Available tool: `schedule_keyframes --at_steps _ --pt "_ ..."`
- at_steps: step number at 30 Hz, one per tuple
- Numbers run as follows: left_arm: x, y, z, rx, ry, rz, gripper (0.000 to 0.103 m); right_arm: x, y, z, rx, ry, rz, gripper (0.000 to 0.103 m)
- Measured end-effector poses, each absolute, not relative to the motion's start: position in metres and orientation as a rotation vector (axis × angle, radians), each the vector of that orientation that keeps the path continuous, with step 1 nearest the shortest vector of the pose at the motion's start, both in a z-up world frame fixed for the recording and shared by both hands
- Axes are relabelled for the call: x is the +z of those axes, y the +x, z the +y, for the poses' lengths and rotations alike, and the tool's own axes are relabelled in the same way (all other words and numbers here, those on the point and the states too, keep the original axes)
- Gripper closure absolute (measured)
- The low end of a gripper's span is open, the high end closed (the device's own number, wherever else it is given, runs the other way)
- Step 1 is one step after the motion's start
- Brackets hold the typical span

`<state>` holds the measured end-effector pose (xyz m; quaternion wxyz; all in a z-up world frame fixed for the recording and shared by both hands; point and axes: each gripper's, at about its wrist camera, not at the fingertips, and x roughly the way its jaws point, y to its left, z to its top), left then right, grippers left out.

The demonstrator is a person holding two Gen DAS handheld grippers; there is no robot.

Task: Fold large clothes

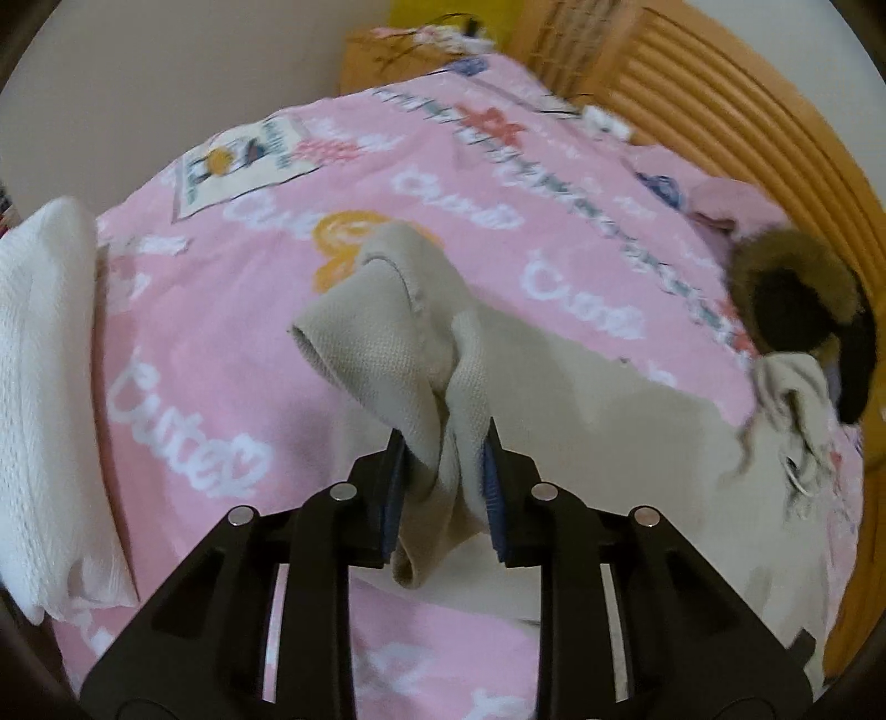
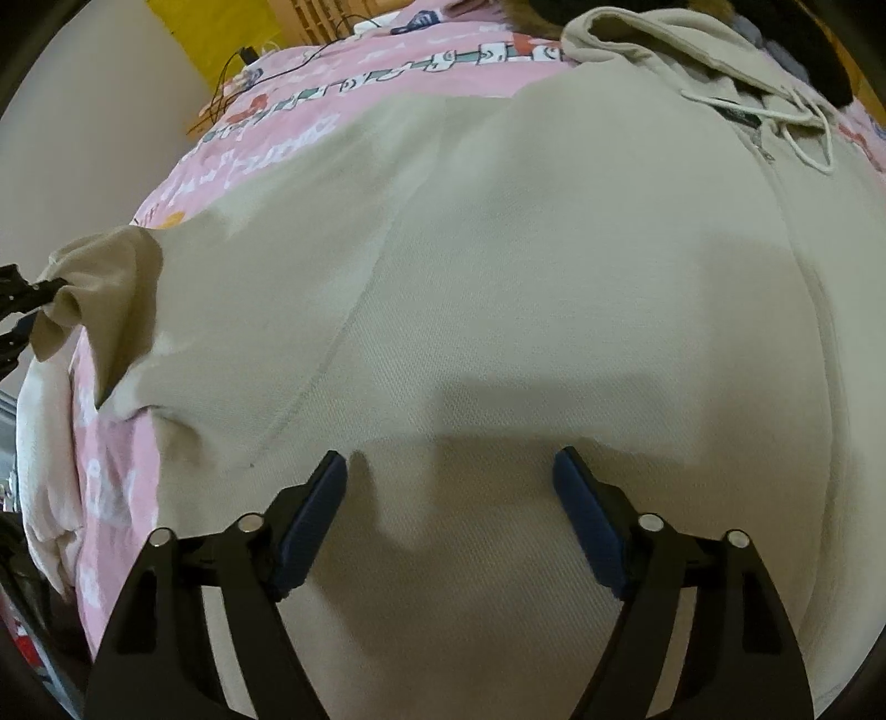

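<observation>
The beige hoodie (image 2: 498, 288) lies spread flat across the pink printed bedcover (image 1: 221, 332) of a bed, its hood (image 2: 664, 39) and white drawstrings (image 2: 808, 138) at the far end near the wooden headboard (image 1: 720, 111), its body reaching back toward the near edge. Its long axis therefore runs from the near edge up to the headboard, hood pointing away from the person.

The left tongs (image 1: 443, 476) are narrowed onto the cuff end of one sleeve (image 1: 387, 343), the cloth bunched between the blue pads and lifted clear of the bedcover; the right wrist view shows the same raised cuff at its left edge. The right tongs (image 2: 449, 509) stand wide, empty, just above the lower body of the hoodie, gripping nothing.

The step in hand looks like folding this sleeve in across the body. To do it well, the left tongs should carry the cuff low and straight across, toward the far shoulder seam, so that the sleeve lands flat without a twist. The right tongs would help by pressing the body panel down, since the pull could otherwise drag the whole garment sideways. The grip looks to be on a thick bunch, so a slow release should keep the cuff from flopping back.

A folded white cloth (image 1: 50, 387) lies at the bed's left side, well apart from the hoodie.
</observation>
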<state>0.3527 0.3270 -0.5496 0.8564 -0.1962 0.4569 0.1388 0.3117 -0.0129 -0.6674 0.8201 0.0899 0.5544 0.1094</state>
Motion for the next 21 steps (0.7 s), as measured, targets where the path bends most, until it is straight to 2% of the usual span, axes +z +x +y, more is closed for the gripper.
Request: schedule_keyframes --at_steps 6,12,16,21 --pt "-0.518 0.357 0.260 0.139 -0.325 0.912 0.079 -0.653 0.305 -0.038 0.207 0.258 1.178 0.031" --pt "-0.498 0.355 0.153 -0.081 -0.267 0.884 0.079 -0.636 0.296 -0.091 0.135 0.305 1.138 0.031" --pt "-0.504 0.350 0.084 -0.205 -0.268 0.896 0.079 -0.623 0.286 -0.148 0.054 0.320 1.103 0.031" --pt "-0.536 0.341 -0.010 -0.341 -0.251 0.961 0.079 -0.610 0.272 -0.232 -0.056 0.337 1.065 0.031"
